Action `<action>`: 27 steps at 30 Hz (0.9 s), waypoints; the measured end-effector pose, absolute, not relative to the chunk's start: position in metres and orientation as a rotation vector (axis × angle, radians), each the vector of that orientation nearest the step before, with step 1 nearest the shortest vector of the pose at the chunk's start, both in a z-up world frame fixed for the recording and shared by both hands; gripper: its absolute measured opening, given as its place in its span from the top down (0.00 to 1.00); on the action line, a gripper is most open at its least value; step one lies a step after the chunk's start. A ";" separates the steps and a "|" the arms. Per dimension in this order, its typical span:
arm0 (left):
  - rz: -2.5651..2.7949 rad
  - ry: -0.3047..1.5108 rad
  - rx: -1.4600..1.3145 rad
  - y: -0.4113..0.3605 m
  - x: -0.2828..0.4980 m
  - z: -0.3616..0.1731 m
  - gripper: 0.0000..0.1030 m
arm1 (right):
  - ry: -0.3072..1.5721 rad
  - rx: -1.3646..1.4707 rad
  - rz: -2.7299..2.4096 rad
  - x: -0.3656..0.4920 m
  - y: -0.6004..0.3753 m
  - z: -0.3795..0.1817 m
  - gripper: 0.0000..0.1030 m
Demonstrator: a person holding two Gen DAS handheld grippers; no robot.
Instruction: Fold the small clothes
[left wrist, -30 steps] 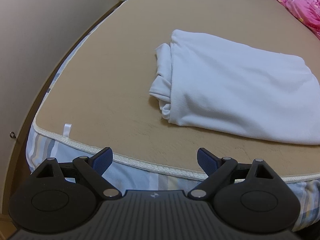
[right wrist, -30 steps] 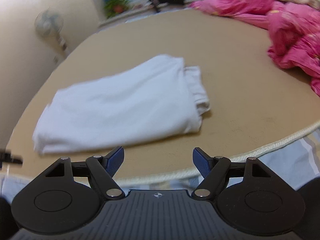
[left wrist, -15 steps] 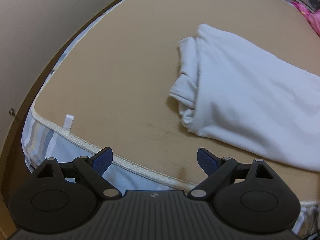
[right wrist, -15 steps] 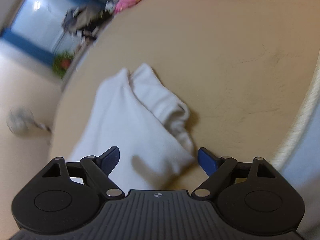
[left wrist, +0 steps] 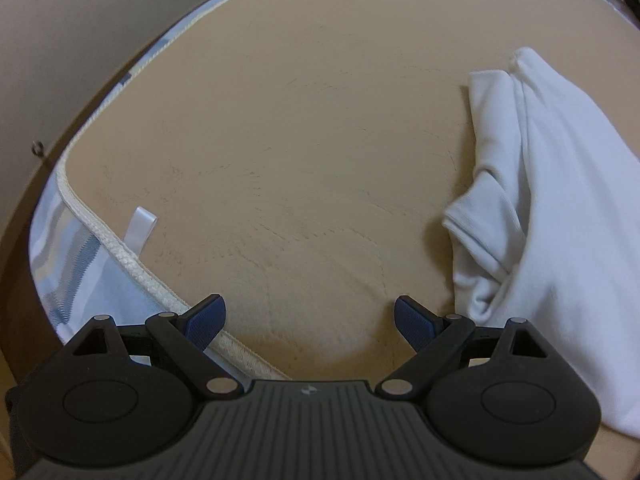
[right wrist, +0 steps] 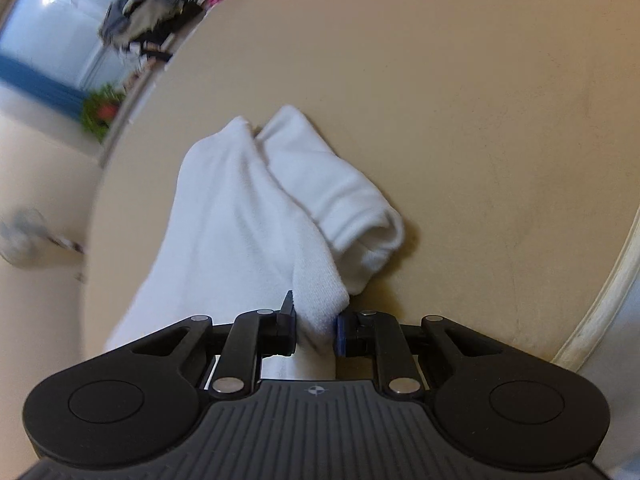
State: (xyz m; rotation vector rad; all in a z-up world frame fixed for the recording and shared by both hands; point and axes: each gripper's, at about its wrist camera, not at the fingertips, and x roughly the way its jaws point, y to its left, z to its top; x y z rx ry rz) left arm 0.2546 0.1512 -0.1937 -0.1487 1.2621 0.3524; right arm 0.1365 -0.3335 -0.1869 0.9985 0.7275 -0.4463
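Right now my right gripper (right wrist: 316,330) has its fingers pinched together on a corner of the white garment (right wrist: 248,216), low in the middle of the right wrist view. I take it that corner was chosen because it sits nearest the mat's border and gives a clean handle for carrying one end over the other. A sleeve or cuff (right wrist: 352,208) bunches out just beside the pinched corner, lying on the tan mat (right wrist: 500,120).

My left gripper (left wrist: 308,320) hangs with its fingers wide apart and nothing between them, low in the left wrist view, over bare mat (left wrist: 300,140) close to the corded edge (left wrist: 132,260). The garment (left wrist: 560,220) lies at the right of that frame, its crumpled end just beside my right-hand finger but not between the two.

For room: the mat's whole upper left is open, so a fold can travel that way. The edging curves near both grippers, and beyond it the striped bedding (left wrist: 68,264) drops away, so I would keep cloth inboard.
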 end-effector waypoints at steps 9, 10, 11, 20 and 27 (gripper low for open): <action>0.350 1.242 -0.224 0.199 0.248 -0.181 0.09 | 0.503 -0.087 -0.083 0.214 -0.115 -0.044 0.84; 0.355 1.239 -0.232 0.206 0.247 -0.181 0.09 | 0.490 -0.193 0.000 0.215 -0.079 -0.045 0.84; 0.359 1.237 -0.239 0.212 0.246 -0.180 0.09 | 0.487 -0.297 0.085 0.215 -0.041 -0.053 0.84; 0.353 1.260 -0.251 0.233 0.239 -0.186 0.09 | 0.723 -0.509 0.406 0.179 0.063 -0.147 0.48; 0.142 1.122 -0.288 0.195 0.240 -0.144 0.09 | 0.736 -0.222 0.452 0.163 -0.010 -0.097 0.48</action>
